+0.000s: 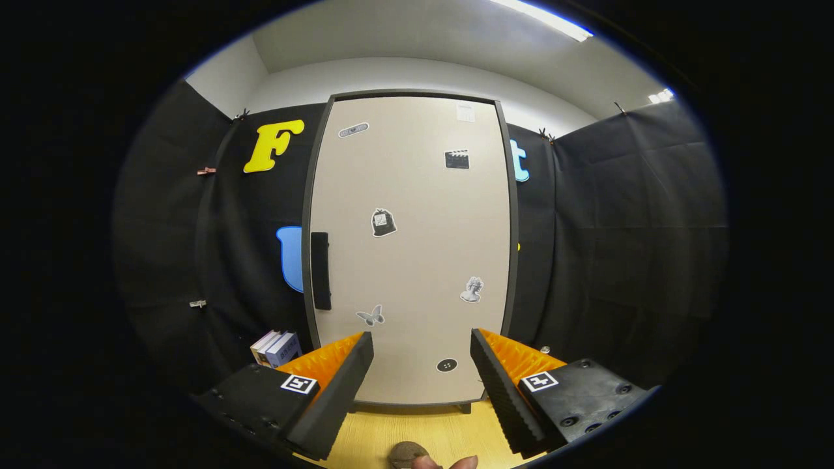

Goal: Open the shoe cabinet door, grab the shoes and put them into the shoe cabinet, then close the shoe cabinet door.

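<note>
Straight ahead of the gripper (422, 345) stood the shoe cabinet (412, 247), upright on a pale wooden surface (417, 433), with its light beige door (417, 195) closed flat in a dark frame. The gripper's two fingers were spread wide apart with nothing between them, both well short of the door, so the gripper was released. A dark vertical handle (320, 270) sat on the door's left edge, about halfway up, beyond and above the left finger. Several stickers dotted the door: a bag-shaped one (383, 222) near the middle, a clapperboard (457, 159) higher to the right, a bust (472, 289) lower right, a butterfly (371, 316) just above the left fingertip, and a small round dark one (446, 365) between the two fingers near the door's foot. To the left of the cabinet, behind the left finger, a few books (276, 348) stood on the surface against the black cloth wall. Below the fingers, at the very near edge, a person's fingertips (449, 463) showed beside a round brownish object (405, 452) that was too cut off to identify.
</note>
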Action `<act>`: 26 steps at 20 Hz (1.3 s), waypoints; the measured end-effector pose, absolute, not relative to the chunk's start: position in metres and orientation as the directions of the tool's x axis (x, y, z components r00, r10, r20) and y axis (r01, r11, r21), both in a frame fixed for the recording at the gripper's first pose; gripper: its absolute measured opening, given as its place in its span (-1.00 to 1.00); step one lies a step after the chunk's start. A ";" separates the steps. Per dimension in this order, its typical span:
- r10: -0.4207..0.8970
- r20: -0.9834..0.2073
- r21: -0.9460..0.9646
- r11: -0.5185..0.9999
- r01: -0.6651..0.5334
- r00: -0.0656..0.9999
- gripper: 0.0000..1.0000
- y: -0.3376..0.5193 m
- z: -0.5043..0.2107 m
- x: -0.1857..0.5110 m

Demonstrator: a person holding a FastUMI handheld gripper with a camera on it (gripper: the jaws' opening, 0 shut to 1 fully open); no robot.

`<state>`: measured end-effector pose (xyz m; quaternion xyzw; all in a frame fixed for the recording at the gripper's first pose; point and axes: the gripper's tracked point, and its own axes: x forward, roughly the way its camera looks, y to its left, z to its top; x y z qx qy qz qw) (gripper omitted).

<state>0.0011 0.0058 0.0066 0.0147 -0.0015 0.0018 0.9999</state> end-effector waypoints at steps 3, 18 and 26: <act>0.019 0.016 0.030 0.999 -0.019 1.000 0.95 0.020 0.018 0.009; 0.121 0.039 0.059 0.991 -0.123 0.992 0.95 0.150 0.036 0.111; 0.098 -0.032 0.006 0.995 -0.098 0.995 0.56 0.174 0.004 0.179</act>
